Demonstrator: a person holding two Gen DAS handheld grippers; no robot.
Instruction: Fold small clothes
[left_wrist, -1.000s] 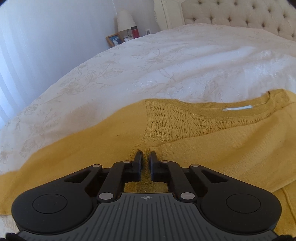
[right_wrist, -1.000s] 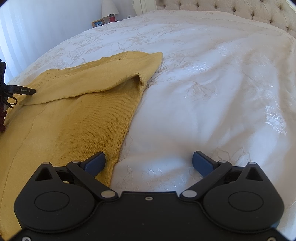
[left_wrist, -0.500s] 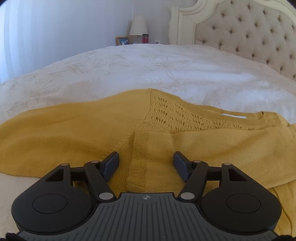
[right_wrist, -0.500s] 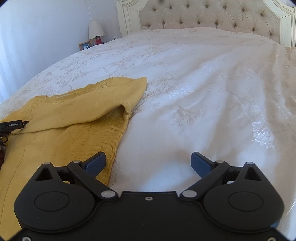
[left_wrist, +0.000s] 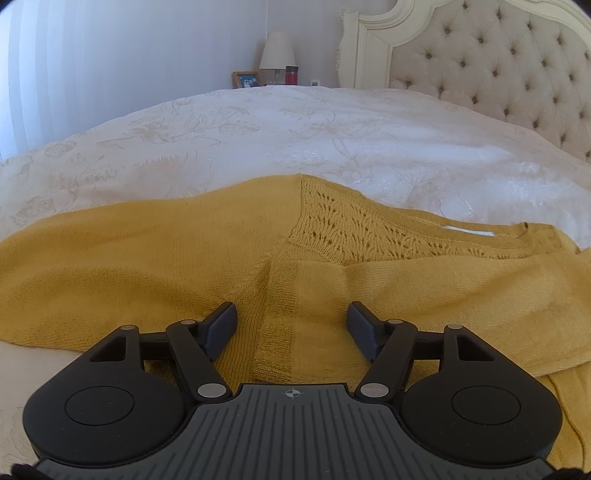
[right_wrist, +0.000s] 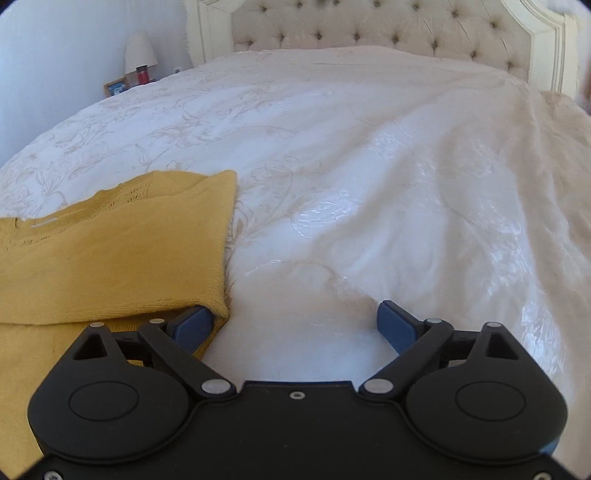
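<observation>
A mustard-yellow knit sweater lies flat on the white bedspread, with an openwork yoke and a white neck label. One sleeve is folded across the body, its ribbed cuff lying between the fingers of my left gripper, which is open and empty just above the fabric. In the right wrist view the sweater fills the left side with a folded edge at its right. My right gripper is open and empty, its left finger at the sweater's right edge, its right finger over bare bedspread.
The white floral bedspread stretches wide to the right and far side. A tufted cream headboard stands behind. A nightstand holds a lamp, a picture frame and a red cup. A curtain hangs at left.
My left gripper opened and let go of the sleeve cuff, which now lies on the sweater body. Both grippers have tilted up, so more of the headboard shows. My right gripper stayed open.
</observation>
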